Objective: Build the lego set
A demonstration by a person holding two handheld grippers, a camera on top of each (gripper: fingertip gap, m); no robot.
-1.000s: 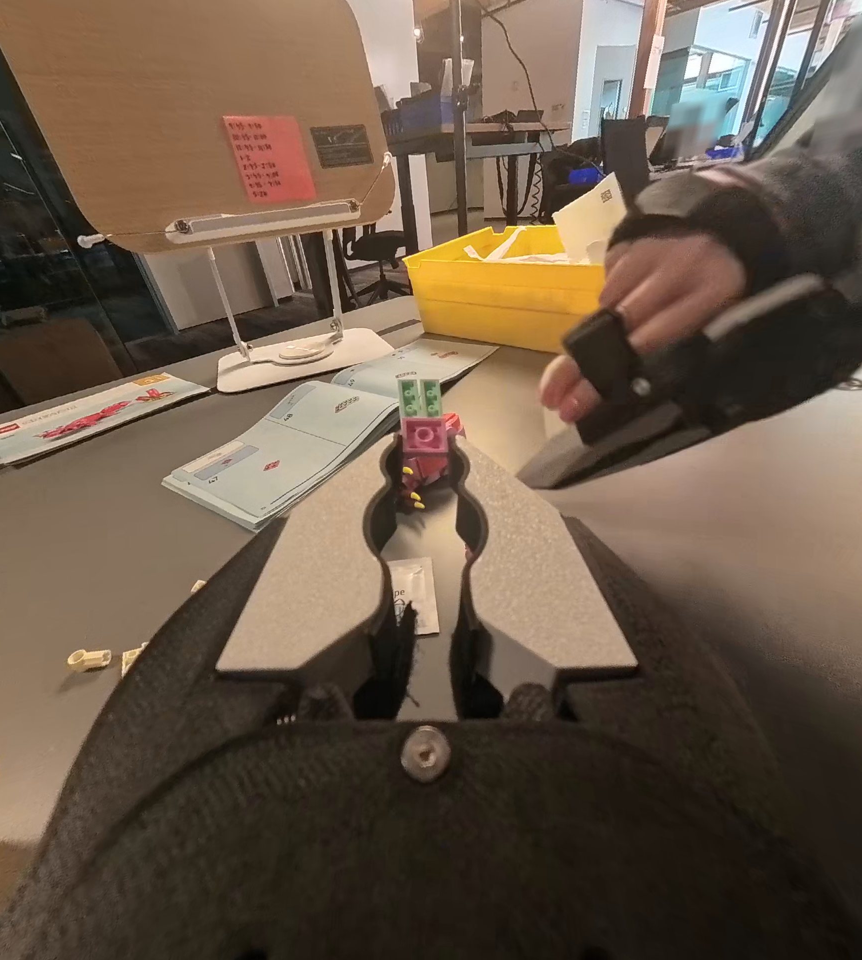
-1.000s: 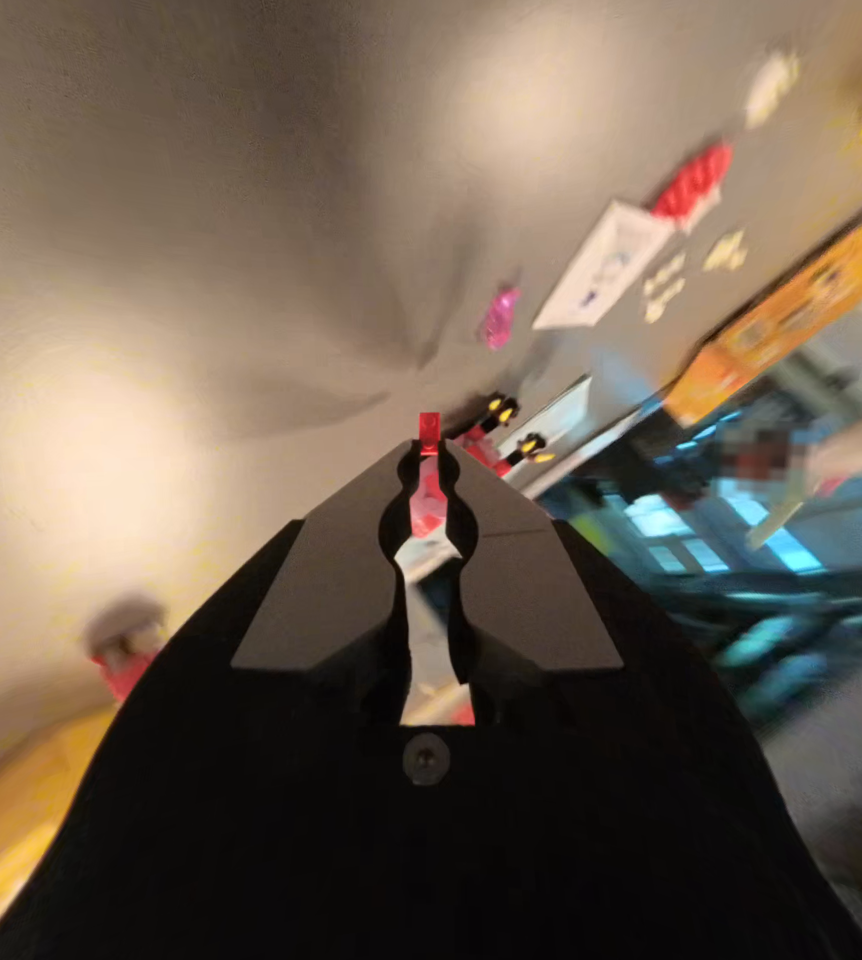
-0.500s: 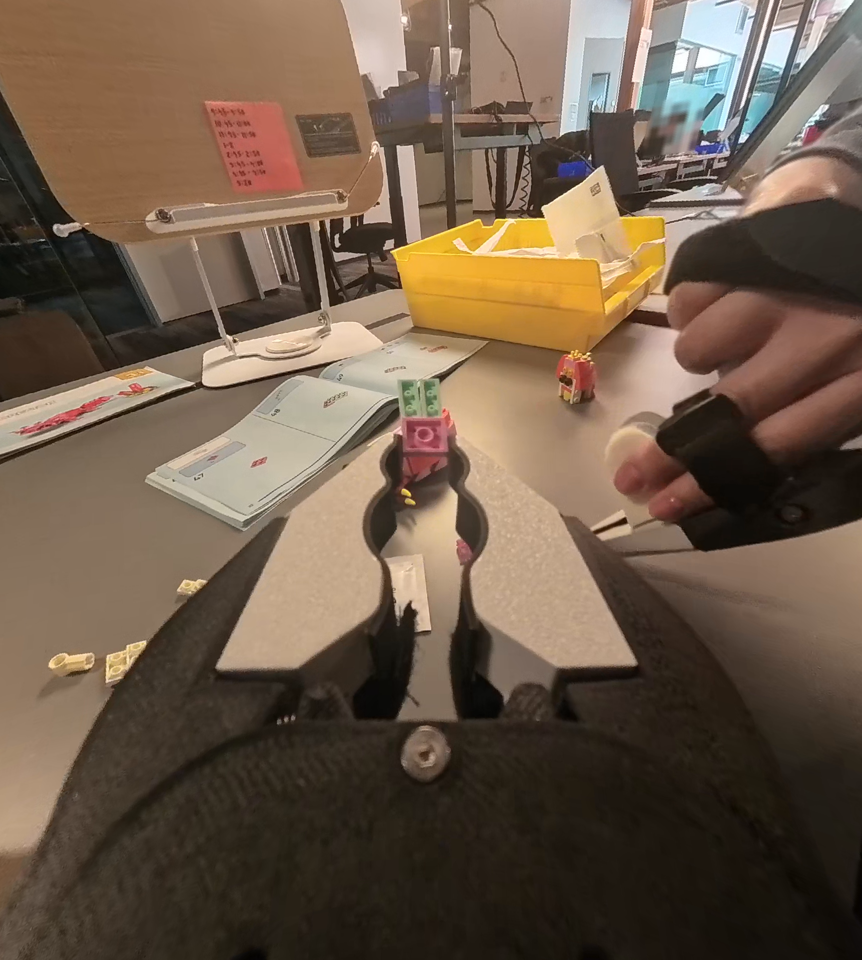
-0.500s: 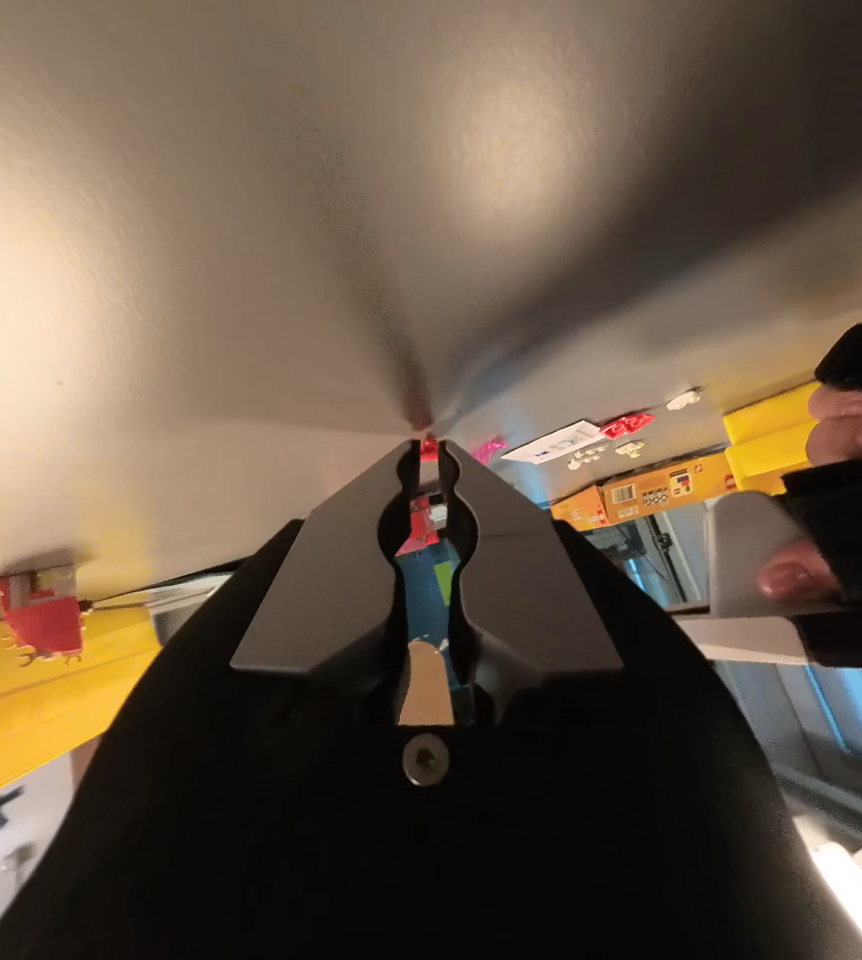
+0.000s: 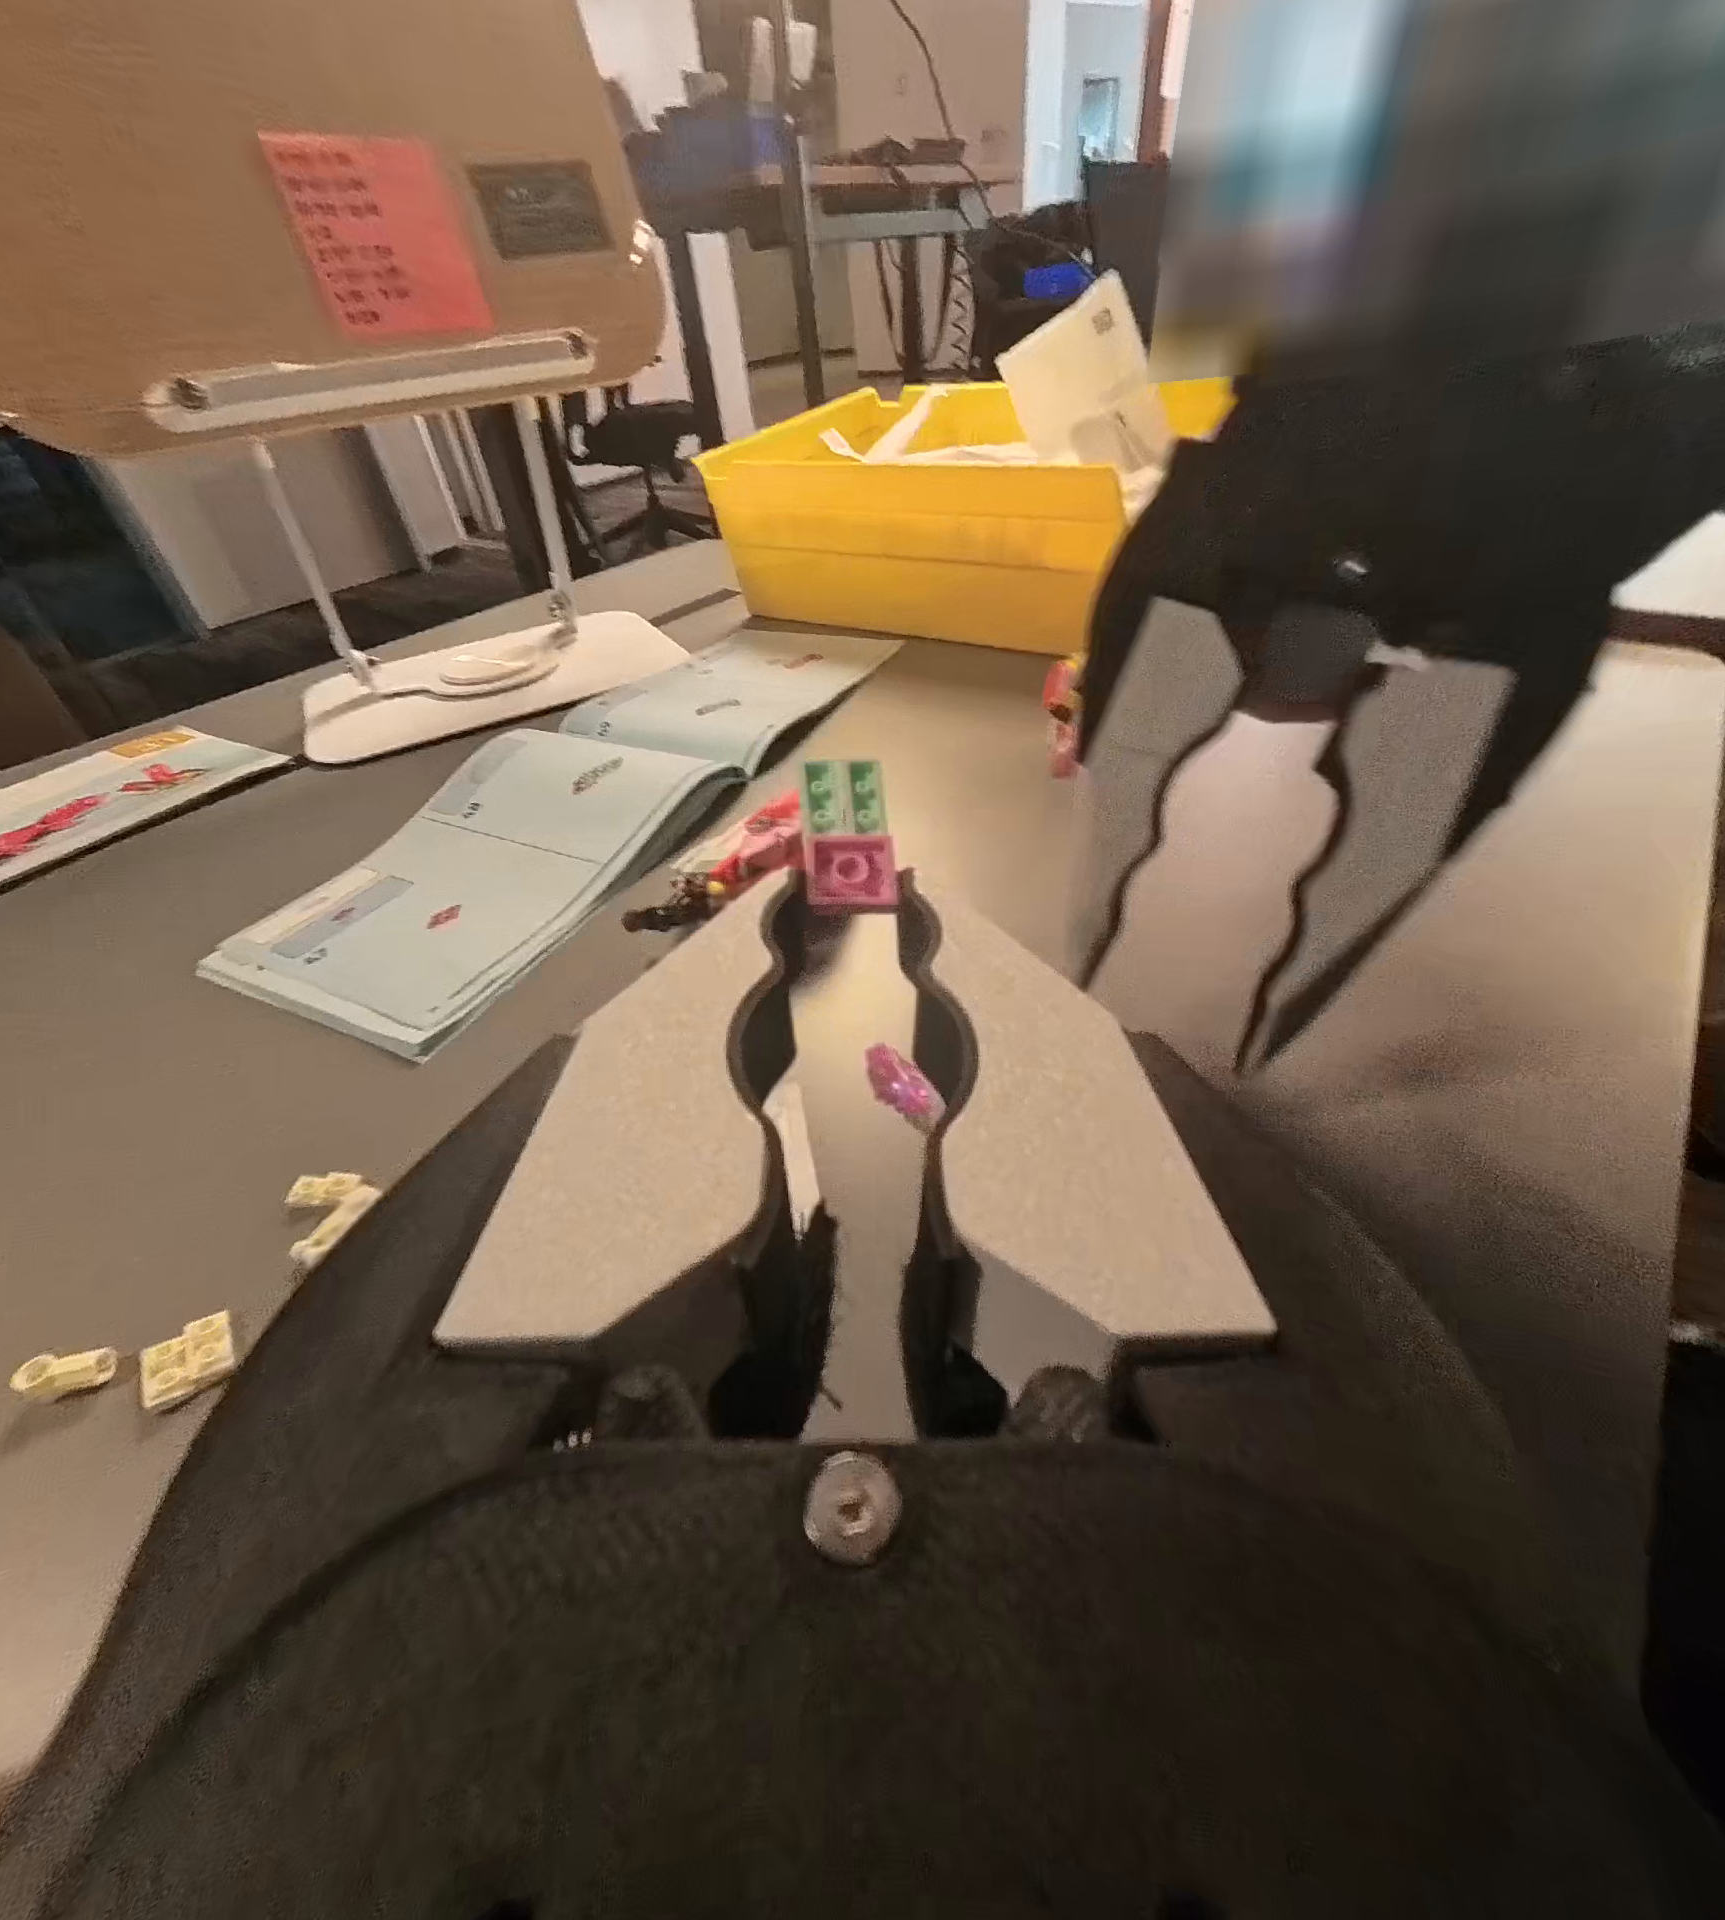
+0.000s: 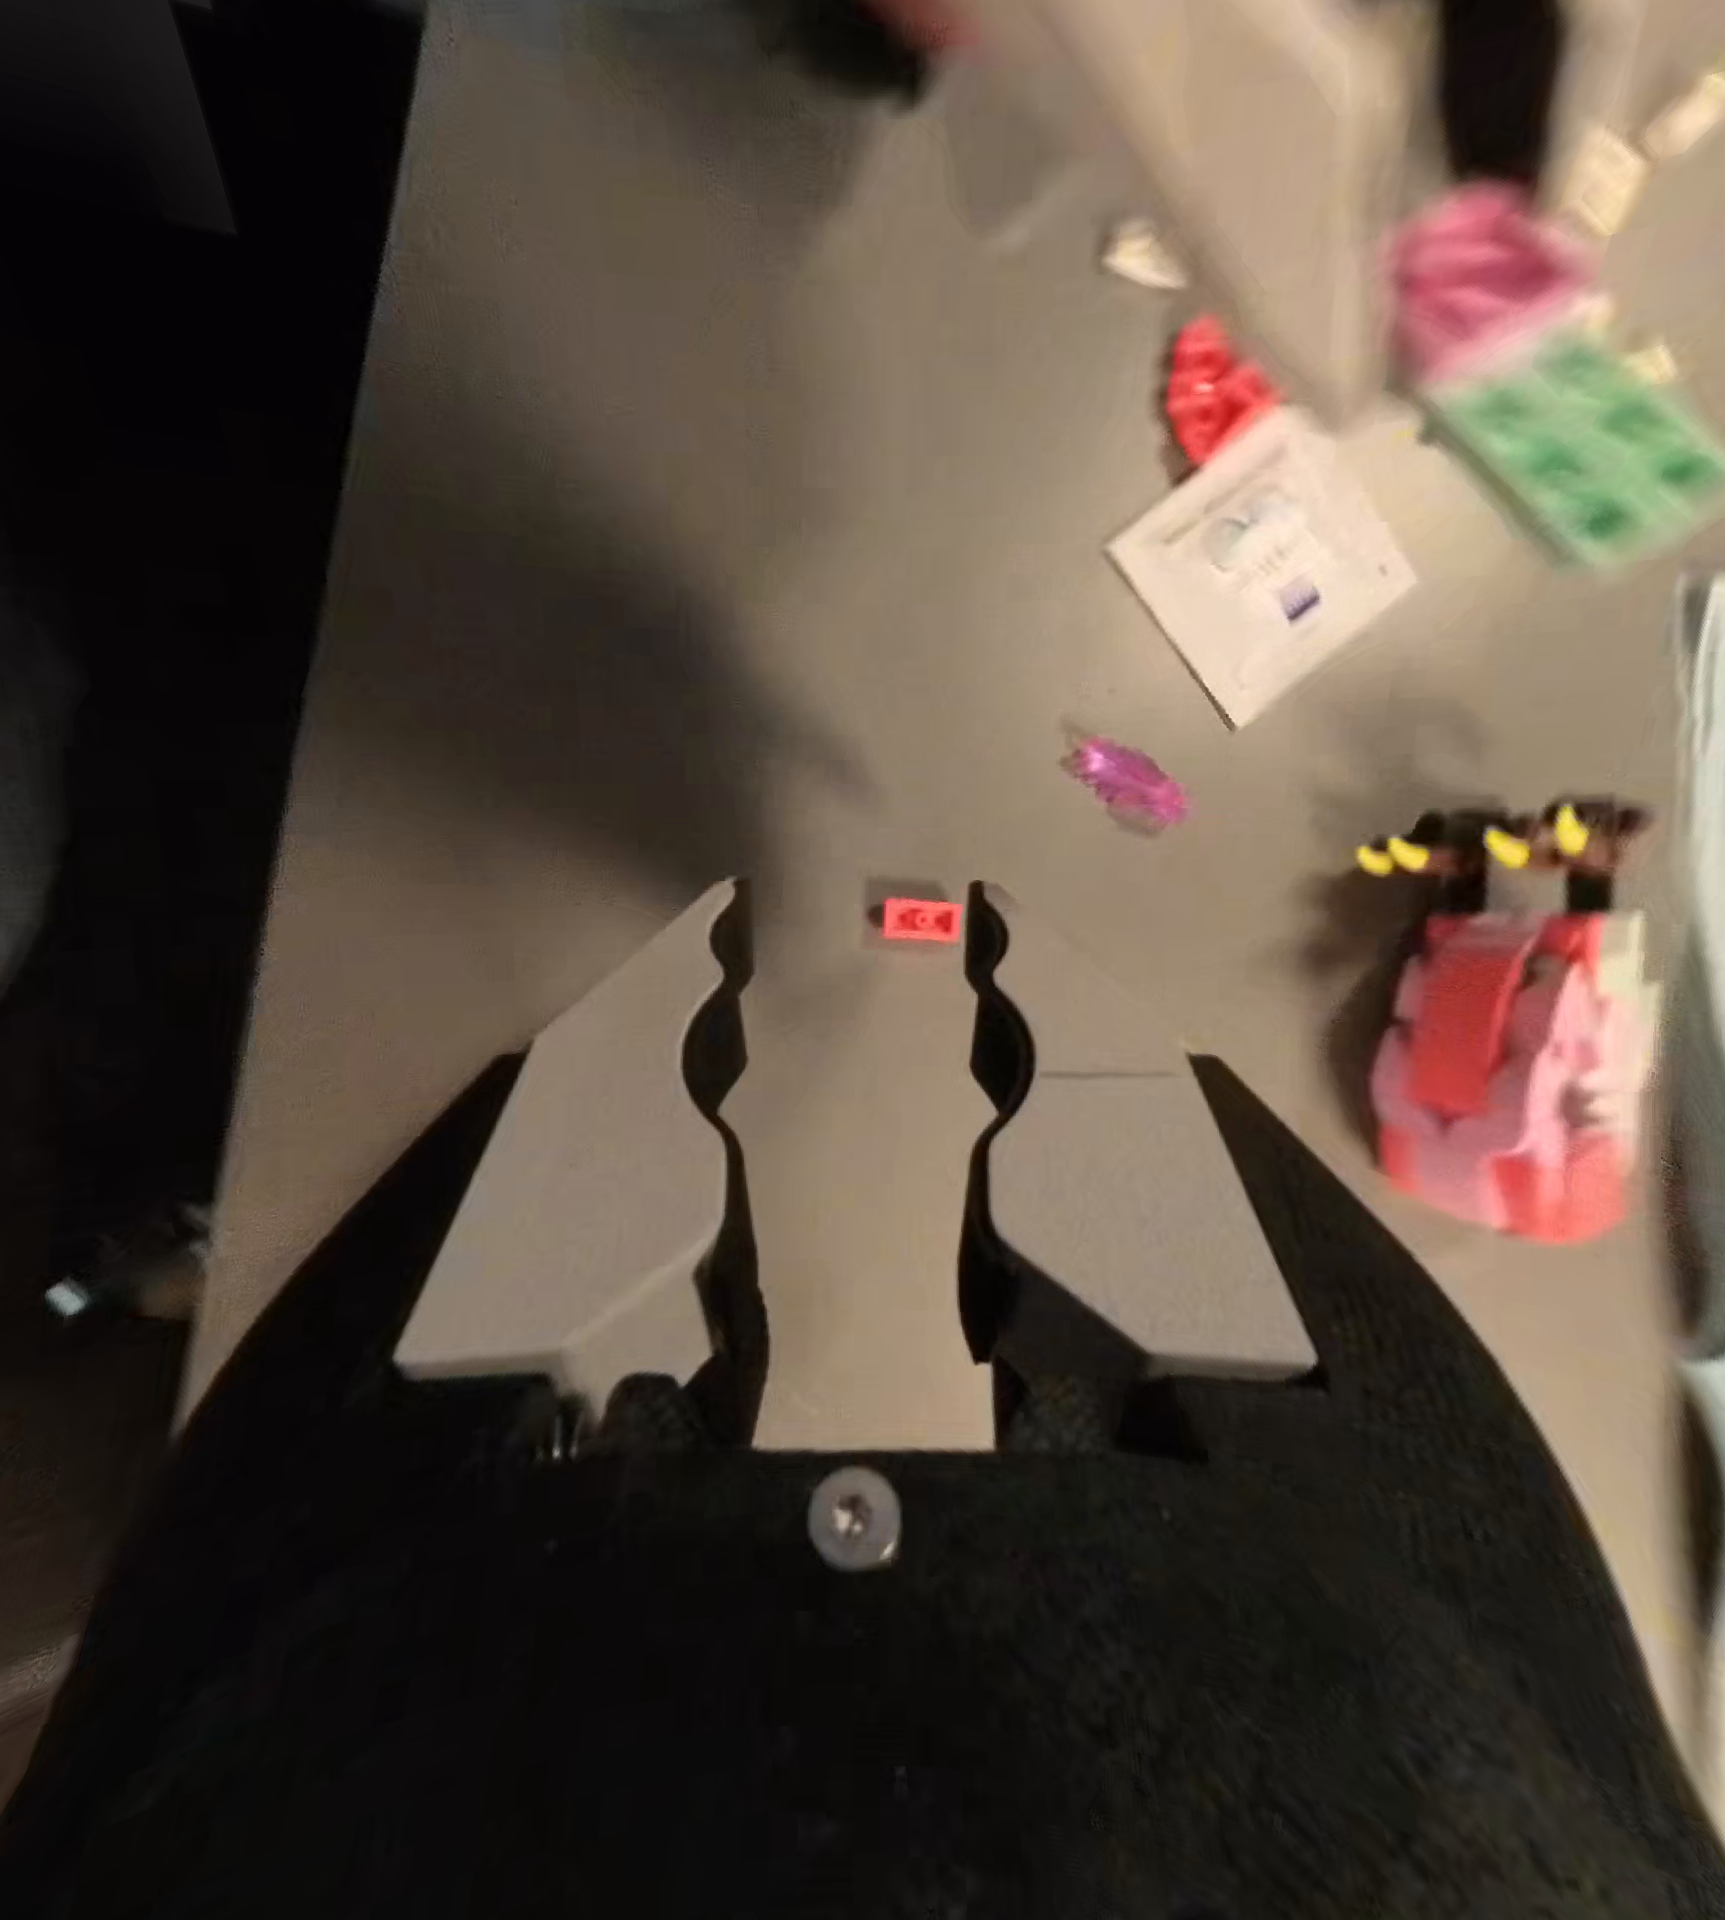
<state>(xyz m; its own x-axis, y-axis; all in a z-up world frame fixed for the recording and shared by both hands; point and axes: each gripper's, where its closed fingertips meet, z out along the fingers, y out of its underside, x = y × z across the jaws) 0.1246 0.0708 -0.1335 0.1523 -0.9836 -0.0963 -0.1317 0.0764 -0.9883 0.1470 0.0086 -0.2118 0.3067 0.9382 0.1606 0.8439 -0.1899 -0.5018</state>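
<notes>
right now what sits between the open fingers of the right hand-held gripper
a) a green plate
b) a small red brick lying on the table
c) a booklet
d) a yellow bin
b: the small red brick lies on the grey table between the spread fingertips of the right hand-held gripper, ungripped.

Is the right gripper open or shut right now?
Open. The right gripper's fingers stand well apart over the grey table, and the small red brick lies between the tips, touching neither.
</notes>
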